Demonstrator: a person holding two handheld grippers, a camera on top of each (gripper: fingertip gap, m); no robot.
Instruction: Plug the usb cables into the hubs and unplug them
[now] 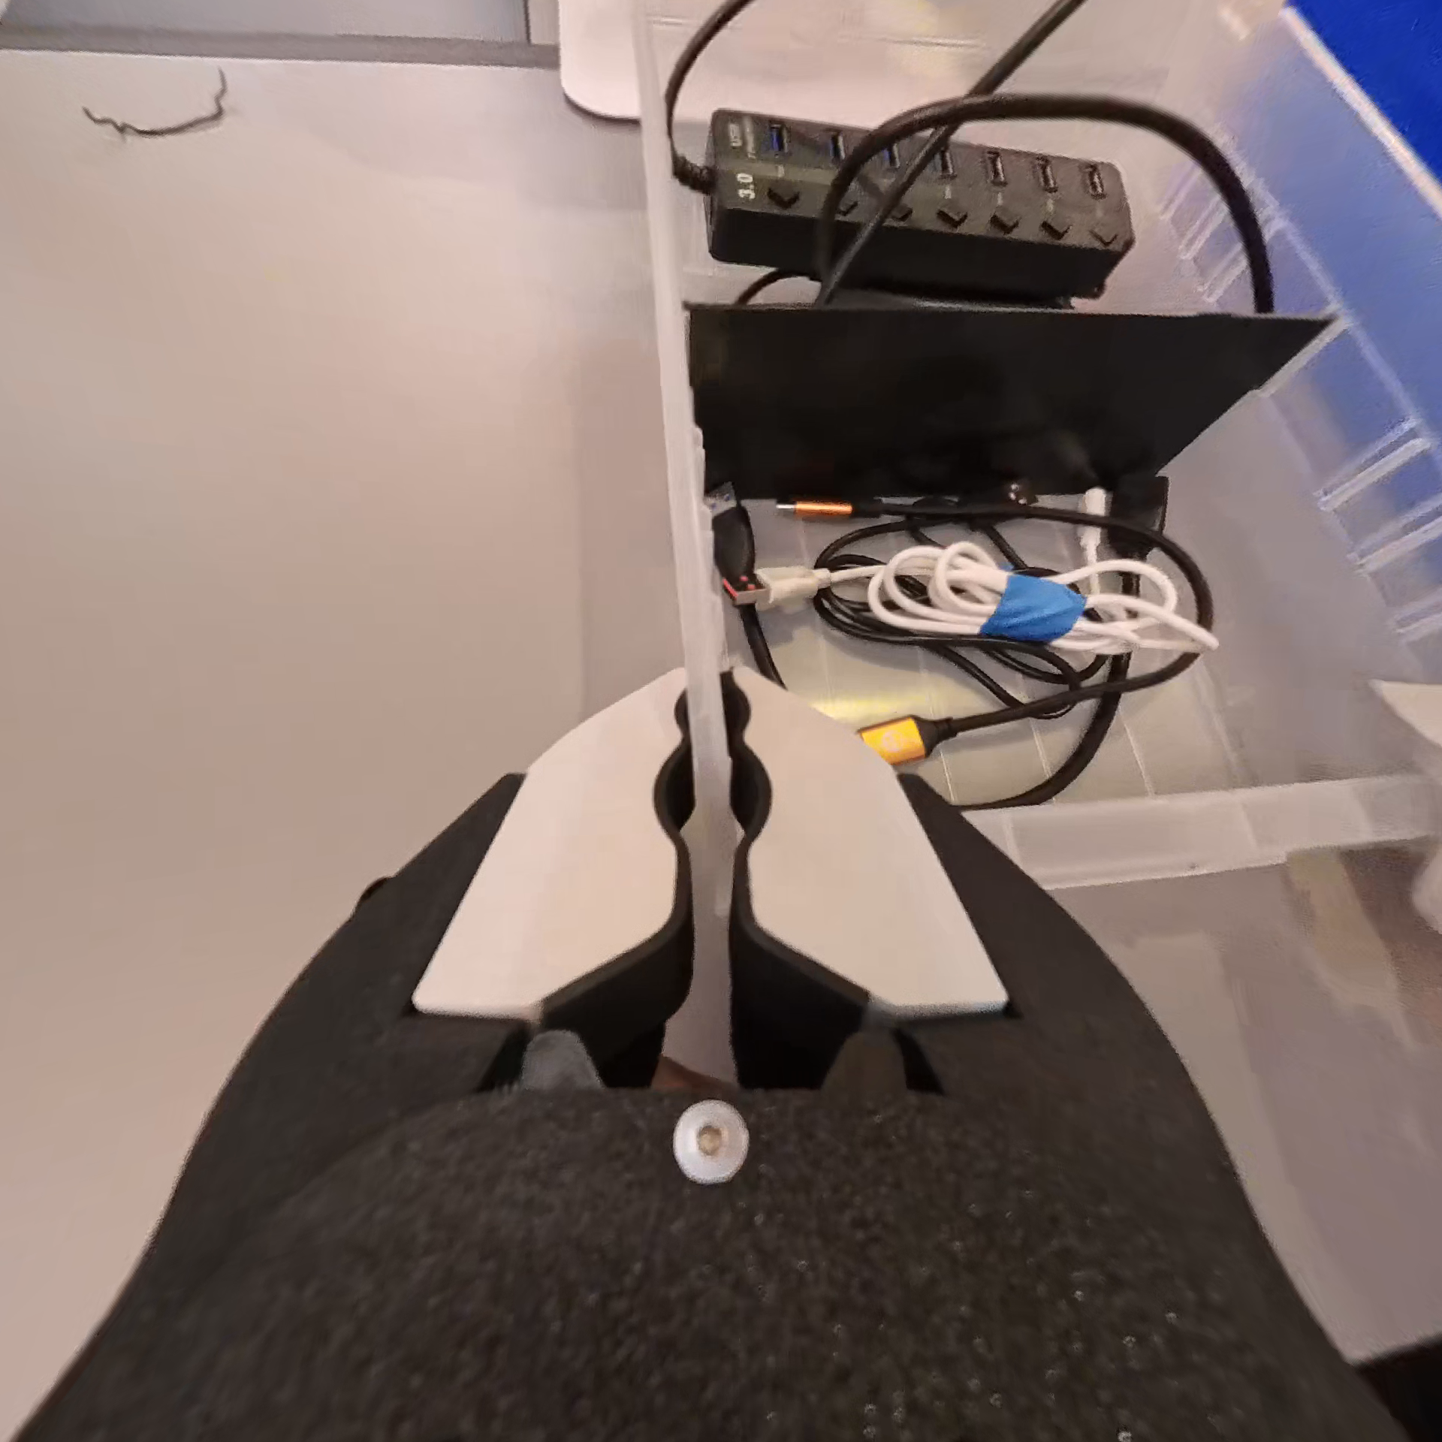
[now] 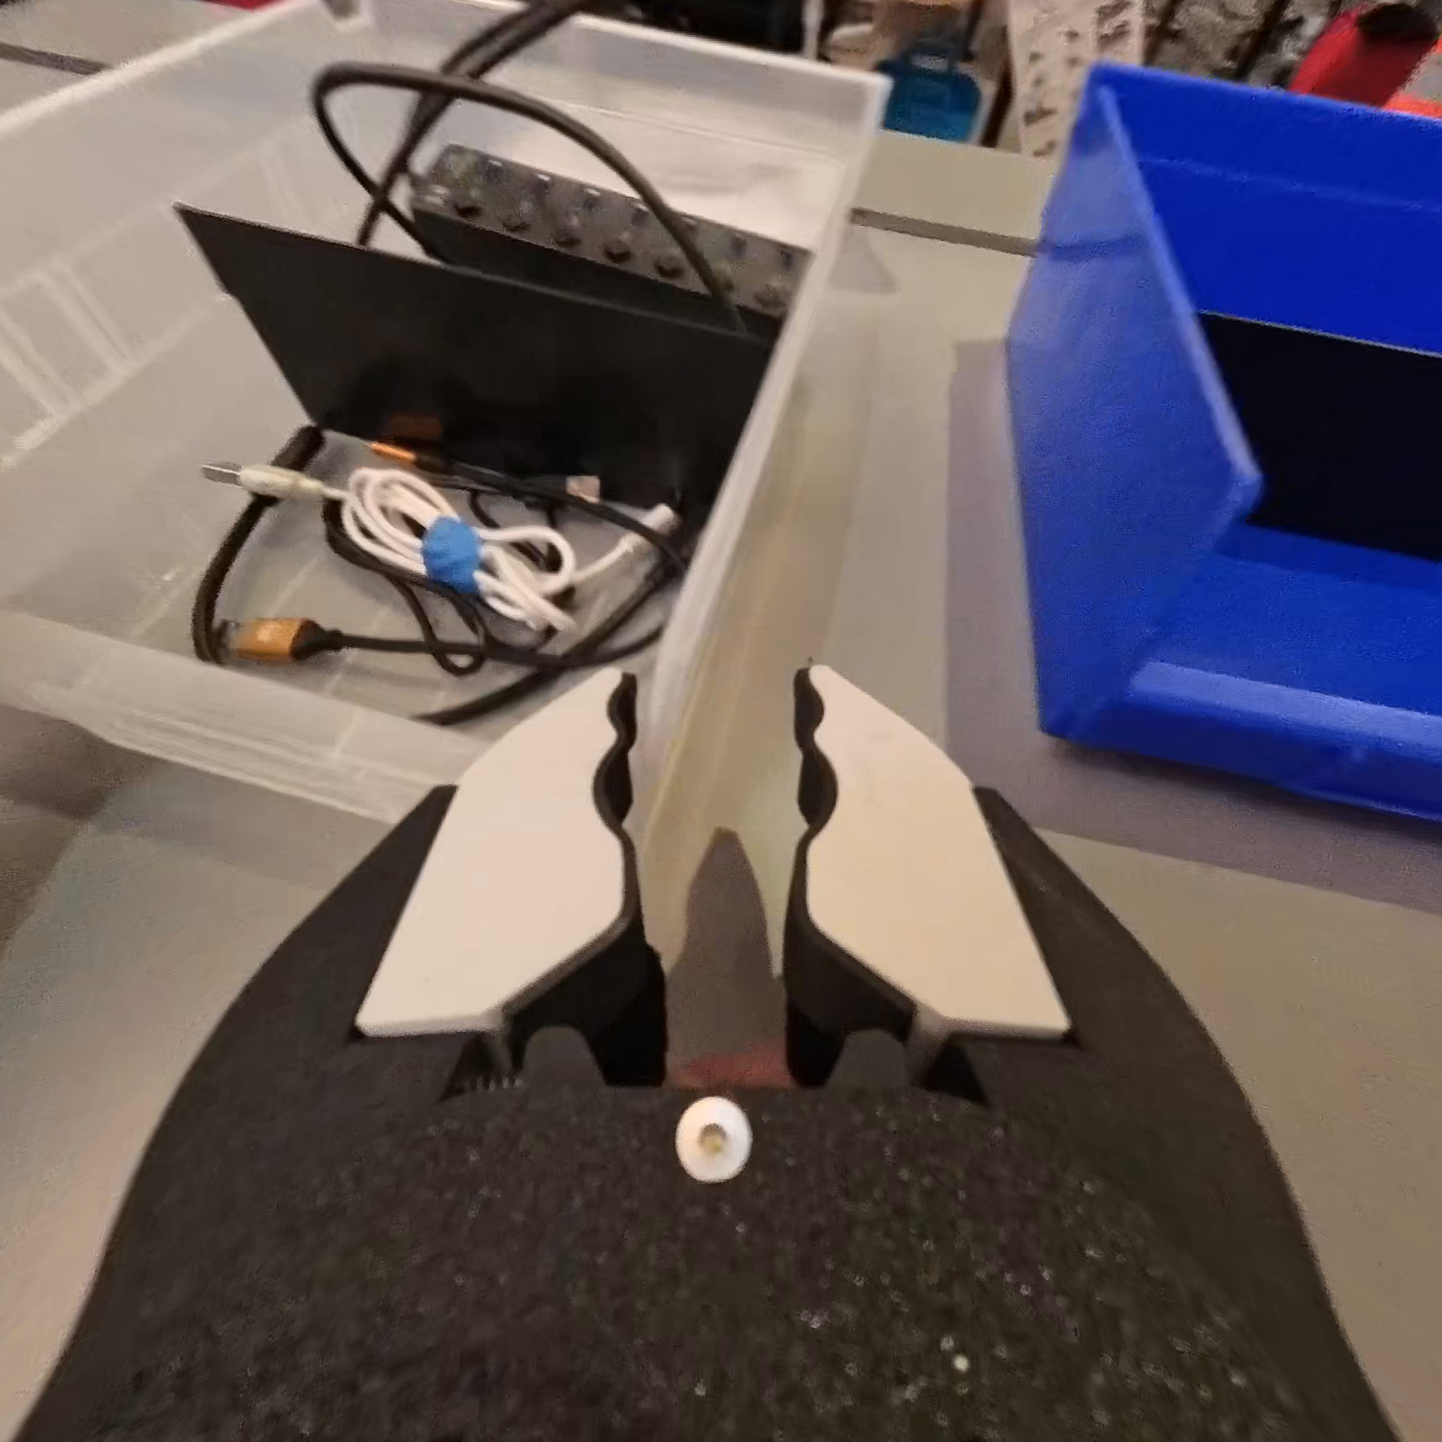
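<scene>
A clear plastic bin [image 1: 1170, 819] holds a black USB hub [image 1: 921, 203] at its far end, behind an upright black divider [image 1: 975, 382]. In front of the divider lie loose cables: a white bundle with blue tape [image 1: 1030, 609] and a black cable with an orange plug [image 1: 897, 737]. My left gripper [image 1: 706, 687] is shut on the bin's left wall [image 1: 679, 468], which runs between its pads. In the right wrist view, my right gripper [image 2: 714, 687] is open and straddles the bin's right wall [image 2: 765, 468], with a gap at the right pad. The hub [image 2: 609, 226] and the white bundle [image 2: 449, 550] show there too.
A blue bin [image 2: 1170, 468] stands on the table just right of the clear bin. A thin black wire scrap [image 1: 156, 117] lies on the grey table at the far left. A black cable [image 1: 1014, 117] loops over the hub.
</scene>
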